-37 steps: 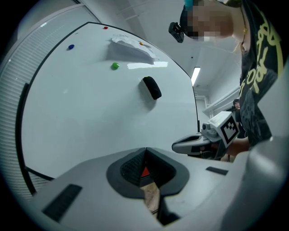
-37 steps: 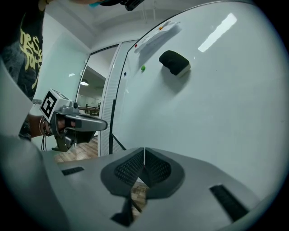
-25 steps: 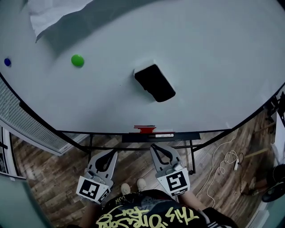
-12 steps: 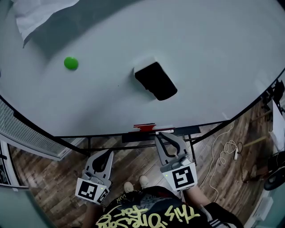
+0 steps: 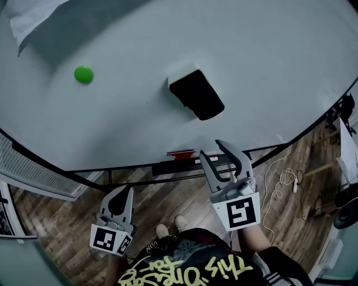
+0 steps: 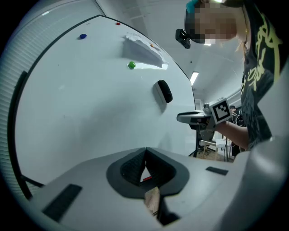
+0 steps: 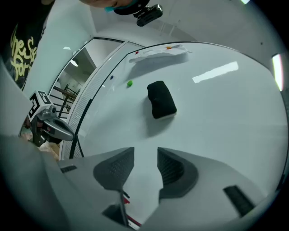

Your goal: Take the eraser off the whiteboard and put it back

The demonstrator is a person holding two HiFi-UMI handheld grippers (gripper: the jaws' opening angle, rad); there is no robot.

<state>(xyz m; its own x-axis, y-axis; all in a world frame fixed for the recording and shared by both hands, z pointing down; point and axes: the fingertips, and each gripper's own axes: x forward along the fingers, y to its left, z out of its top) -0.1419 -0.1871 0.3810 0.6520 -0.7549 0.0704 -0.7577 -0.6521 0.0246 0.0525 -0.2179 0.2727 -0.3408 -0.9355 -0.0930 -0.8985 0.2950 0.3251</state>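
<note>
A black eraser [image 5: 197, 95] with a white edge sticks to the whiteboard [image 5: 279, 67], tilted, near its middle. It also shows in the left gripper view as the eraser [image 6: 163, 91] and in the right gripper view as the eraser [image 7: 161, 99]. My right gripper [image 5: 213, 149] is raised below the eraser, well apart from it. Its jaws have just been opening and nothing is between them, as the right gripper [image 7: 145, 155] view shows. My left gripper [image 5: 124, 191] hangs lower at the left, its jaws shut and empty, the left gripper [image 6: 145, 151] tips meeting.
A green magnet [image 5: 83, 74] and a sheet of paper [image 5: 33, 14] are on the board's upper left. A red marker [image 5: 180, 153] lies on the tray under the board. The stand's legs and a white cable [image 5: 285, 187] are on the wooden floor.
My right gripper has risen toward the board's lower edge and its jaws have parted. My left gripper has drifted slightly down and to the left, still shut.
</note>
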